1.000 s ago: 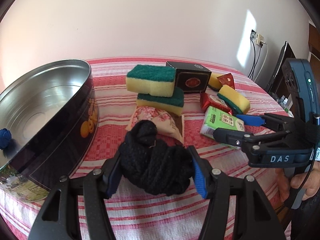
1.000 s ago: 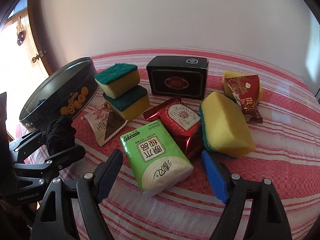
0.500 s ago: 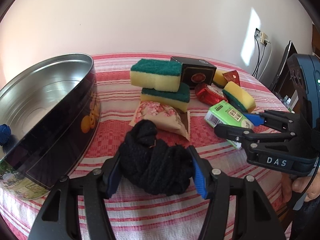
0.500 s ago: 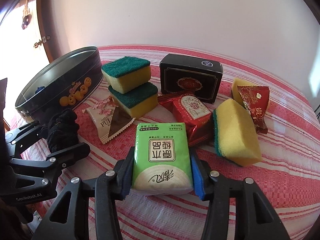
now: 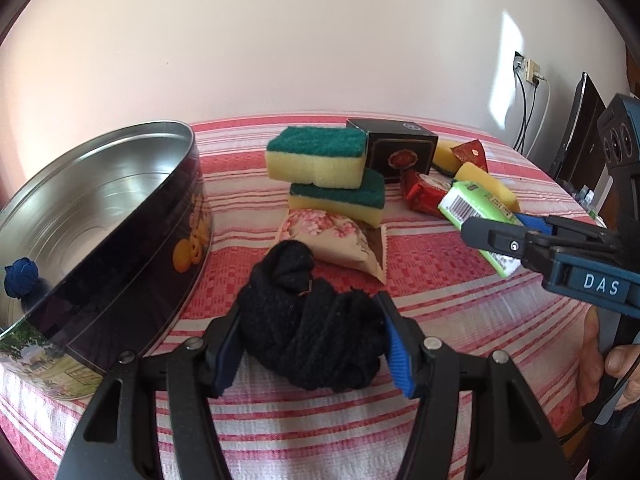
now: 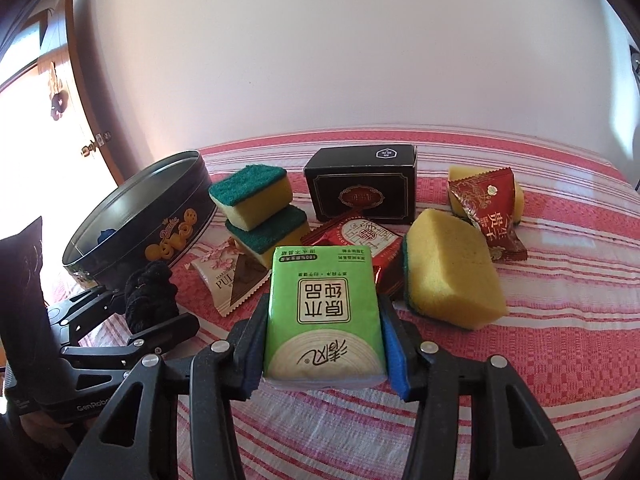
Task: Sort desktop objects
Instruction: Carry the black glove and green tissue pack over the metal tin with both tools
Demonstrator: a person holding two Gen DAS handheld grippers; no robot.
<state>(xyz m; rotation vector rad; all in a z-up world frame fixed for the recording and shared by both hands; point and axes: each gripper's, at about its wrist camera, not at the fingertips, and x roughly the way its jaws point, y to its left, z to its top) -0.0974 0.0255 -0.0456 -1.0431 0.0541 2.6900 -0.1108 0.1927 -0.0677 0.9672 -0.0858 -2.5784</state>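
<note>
Left tool (image 5: 312,344) clamps black scrunchie (image 5: 308,320) beside tin (image 5: 120,208) wall; right tool (image 6: 322,344) clamps tissue pack (image 6: 322,312).

A green tissue pack (image 6: 324,312) sits clamped flat, just in front of the black box (image 6: 362,190). Two green-topped sponges (image 6: 256,210) stack left of that box; a black knitted bundle (image 5: 308,320) lies further left, near the open round tin (image 5: 100,216).
</note>
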